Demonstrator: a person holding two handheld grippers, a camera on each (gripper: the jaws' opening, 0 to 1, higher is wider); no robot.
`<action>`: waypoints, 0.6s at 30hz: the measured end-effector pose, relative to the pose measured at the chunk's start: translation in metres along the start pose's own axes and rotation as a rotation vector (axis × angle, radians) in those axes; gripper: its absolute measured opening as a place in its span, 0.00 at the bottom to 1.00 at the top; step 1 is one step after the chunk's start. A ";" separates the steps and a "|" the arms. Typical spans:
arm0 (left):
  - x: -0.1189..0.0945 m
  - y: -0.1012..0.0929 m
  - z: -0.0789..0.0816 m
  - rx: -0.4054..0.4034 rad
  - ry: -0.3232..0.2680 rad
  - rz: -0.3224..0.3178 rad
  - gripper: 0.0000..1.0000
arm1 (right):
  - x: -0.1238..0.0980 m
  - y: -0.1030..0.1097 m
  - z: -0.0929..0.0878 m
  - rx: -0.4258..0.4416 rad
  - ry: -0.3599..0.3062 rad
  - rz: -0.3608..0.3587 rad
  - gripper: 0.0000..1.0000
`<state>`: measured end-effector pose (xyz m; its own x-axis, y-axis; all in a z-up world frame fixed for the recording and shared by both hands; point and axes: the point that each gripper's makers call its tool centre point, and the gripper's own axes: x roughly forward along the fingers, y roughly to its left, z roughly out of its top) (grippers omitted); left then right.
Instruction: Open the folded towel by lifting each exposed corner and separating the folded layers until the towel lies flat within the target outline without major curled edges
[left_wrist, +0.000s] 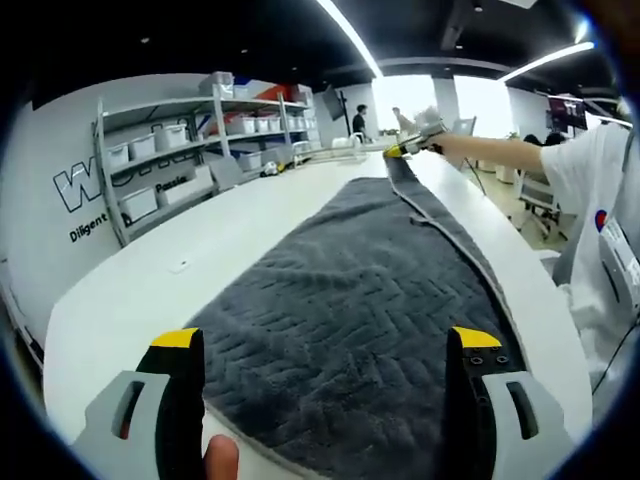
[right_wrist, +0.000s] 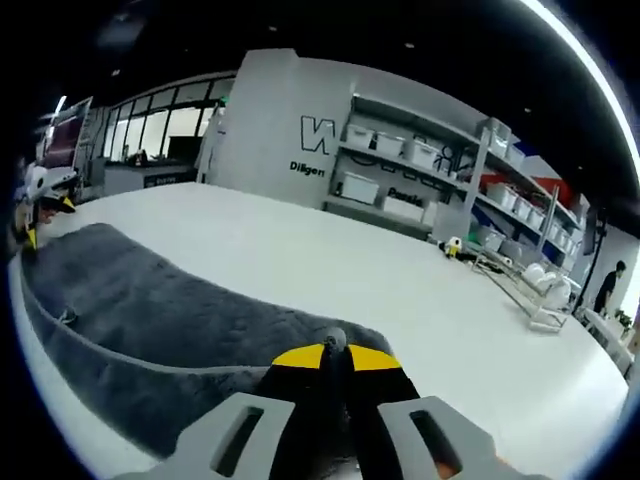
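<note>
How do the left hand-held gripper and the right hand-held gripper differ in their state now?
The left hand-held gripper has its jaws wide apart over the grey towel, gripping nothing. The right hand-held gripper has its jaws shut on the towel's corner at the far end. Both have yellow-tipped black jaws on grey bodies.

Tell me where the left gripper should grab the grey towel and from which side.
Grip the towel's near corner, at the hem between the open left gripper jaws, coming straight in low over the table. The right gripper already pinches the far corner, so this end is probably the free one.
</note>
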<state>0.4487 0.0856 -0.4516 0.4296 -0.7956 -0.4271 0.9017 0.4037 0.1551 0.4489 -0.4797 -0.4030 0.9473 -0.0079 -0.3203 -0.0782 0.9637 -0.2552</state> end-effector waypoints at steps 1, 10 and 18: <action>0.000 0.000 0.000 -0.001 0.000 0.000 0.99 | -0.004 0.001 -0.001 -0.017 -0.008 0.001 0.02; 0.001 0.000 0.001 0.006 0.003 -0.003 0.99 | -0.036 -0.003 -0.013 -0.012 -0.060 0.001 0.02; 0.002 -0.001 -0.002 0.006 0.011 -0.002 0.99 | -0.052 -0.032 -0.033 0.016 -0.056 -0.043 0.03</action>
<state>0.4486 0.0847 -0.4541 0.4277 -0.7912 -0.4371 0.9026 0.3997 0.1597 0.3919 -0.5192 -0.4084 0.9655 -0.0346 -0.2582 -0.0330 0.9669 -0.2531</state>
